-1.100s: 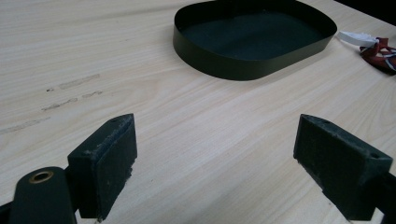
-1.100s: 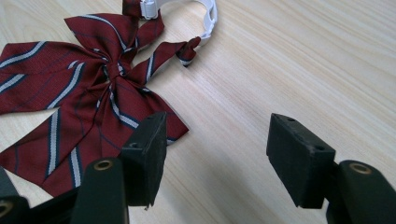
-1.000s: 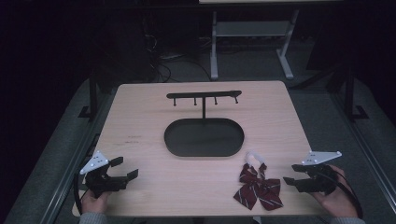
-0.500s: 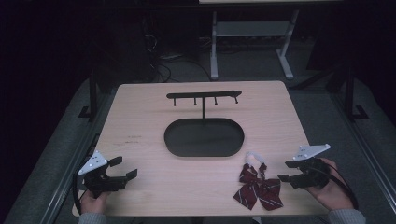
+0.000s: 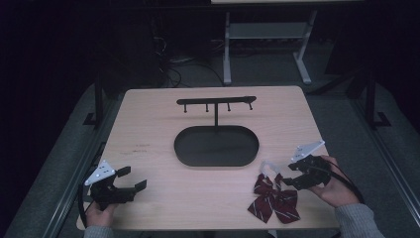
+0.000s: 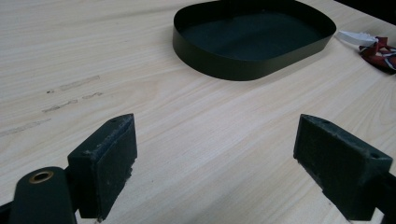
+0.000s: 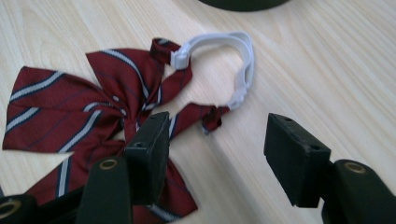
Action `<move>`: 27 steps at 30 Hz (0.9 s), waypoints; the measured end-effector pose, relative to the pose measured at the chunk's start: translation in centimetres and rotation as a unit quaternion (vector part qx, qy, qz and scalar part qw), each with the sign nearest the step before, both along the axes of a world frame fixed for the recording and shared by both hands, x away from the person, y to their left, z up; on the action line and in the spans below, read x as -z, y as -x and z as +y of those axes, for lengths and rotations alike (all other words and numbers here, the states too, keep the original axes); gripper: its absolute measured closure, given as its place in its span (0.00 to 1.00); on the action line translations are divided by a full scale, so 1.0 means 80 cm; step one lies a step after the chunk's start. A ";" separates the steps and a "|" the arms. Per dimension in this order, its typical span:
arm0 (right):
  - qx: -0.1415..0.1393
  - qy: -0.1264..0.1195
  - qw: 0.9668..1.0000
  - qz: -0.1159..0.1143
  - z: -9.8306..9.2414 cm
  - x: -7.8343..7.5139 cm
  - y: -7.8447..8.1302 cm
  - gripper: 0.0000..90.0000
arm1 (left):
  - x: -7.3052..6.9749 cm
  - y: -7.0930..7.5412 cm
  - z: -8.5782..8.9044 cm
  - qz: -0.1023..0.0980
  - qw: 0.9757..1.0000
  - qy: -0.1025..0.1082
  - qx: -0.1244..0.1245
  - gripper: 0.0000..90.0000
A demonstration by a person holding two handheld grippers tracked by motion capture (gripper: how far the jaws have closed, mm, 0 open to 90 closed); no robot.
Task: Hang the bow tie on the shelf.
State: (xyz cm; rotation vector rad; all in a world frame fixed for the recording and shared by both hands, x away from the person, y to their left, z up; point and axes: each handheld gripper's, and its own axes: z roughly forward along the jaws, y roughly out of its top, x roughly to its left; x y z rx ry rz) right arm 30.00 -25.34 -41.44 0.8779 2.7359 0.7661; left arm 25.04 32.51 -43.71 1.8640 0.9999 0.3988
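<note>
1. Burgundy striped fabric marks the bow tie [image 5: 274, 200], which lies flat near the front right corner of the surface [image 5: 148, 129], its white strap [image 7: 236, 63] curling toward the black oval tray [image 5: 216, 145].
2. The right hand-held gripper [image 5: 292, 174] sits just beside the bow tie with its jaws apart, one of them over the fabric's edge and the other over bare wood, clamped on nothing.
3. Likely risk: closing from here could catch only a thin fold or the loose tail, so the tie may slip out or drag across the wood instead of lifting.
4. Another risk, as I judge it: the plastic strap clasp [image 7: 179, 58] is slick and narrow; pinching there could let it pop free.
5. If the tie is meant for the hook rack [image 5: 216, 102] standing at the tray's far side, a poor hold on the strap would make looping it over a peg awkward.
6. The left hand-held gripper [image 5: 130, 180] rests near the front left corner, jaws wide apart and empty.
7. Compared with a second ago, the right hand-held gripper has shifted inward from the right edge toward the bow tie; the left one and the tie itself look unmoved.
</note>
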 end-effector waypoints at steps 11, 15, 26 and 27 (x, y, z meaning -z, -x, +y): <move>-0.030 0.026 0.999 0.019 0.027 -0.004 -0.037 0.48 | 0.000 -0.001 -0.001 0.000 1.000 0.002 -0.002 0.15; -0.032 0.034 0.999 0.026 0.036 -0.002 -0.050 0.49 | -0.001 -0.001 0.001 -0.001 1.000 -0.001 -0.001 0.15; -0.045 0.054 0.996 0.046 0.057 0.004 -0.076 0.53 | -0.001 -0.001 0.000 -0.002 1.000 0.001 -0.001 0.15; -0.046 0.053 0.996 0.046 0.059 0.005 -0.078 0.54 | -0.001 -0.001 0.000 -0.002 1.000 0.002 -0.001 0.15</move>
